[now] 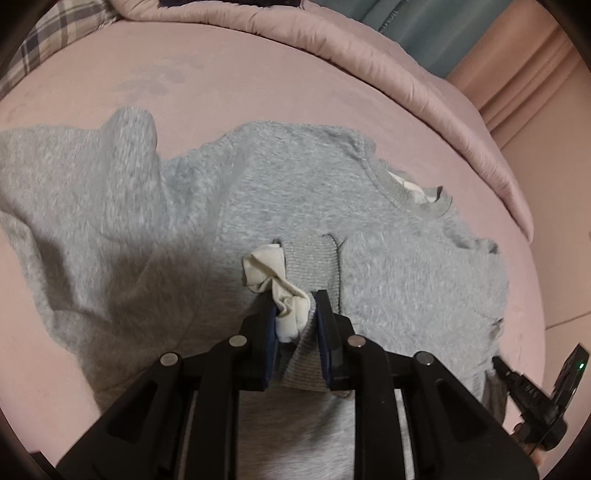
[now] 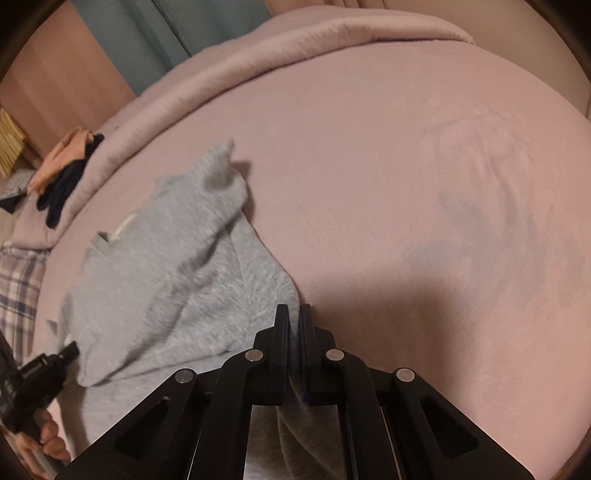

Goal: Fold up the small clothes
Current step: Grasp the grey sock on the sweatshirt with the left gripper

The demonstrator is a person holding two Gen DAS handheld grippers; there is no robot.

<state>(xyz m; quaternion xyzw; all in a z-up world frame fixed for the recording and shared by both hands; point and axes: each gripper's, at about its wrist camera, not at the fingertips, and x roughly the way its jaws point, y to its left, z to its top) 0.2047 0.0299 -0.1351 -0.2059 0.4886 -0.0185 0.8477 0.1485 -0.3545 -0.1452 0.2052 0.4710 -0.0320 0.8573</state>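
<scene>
While both hand-held grippers clamp it, the gray sweatshirt (image 1: pixel 295 192) drapes the pink bed (image 1: pixel 258 81).

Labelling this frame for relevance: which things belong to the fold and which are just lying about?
In the job:
- grey sweatshirt
- its sleeve cuff, clamped in the left claw
- right claw, shut on the sweatshirt's edge

Lying about:
- pink comforter
- plaid fabric
- dark and peach clothes at the bed edge

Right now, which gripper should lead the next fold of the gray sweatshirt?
Left. The left gripper is shut on the sleeve cuff, already lying over the gray sweatshirt body. The right gripper only pinches the garment's edge beside bare bed sheet, so it probably just anchors.
</scene>
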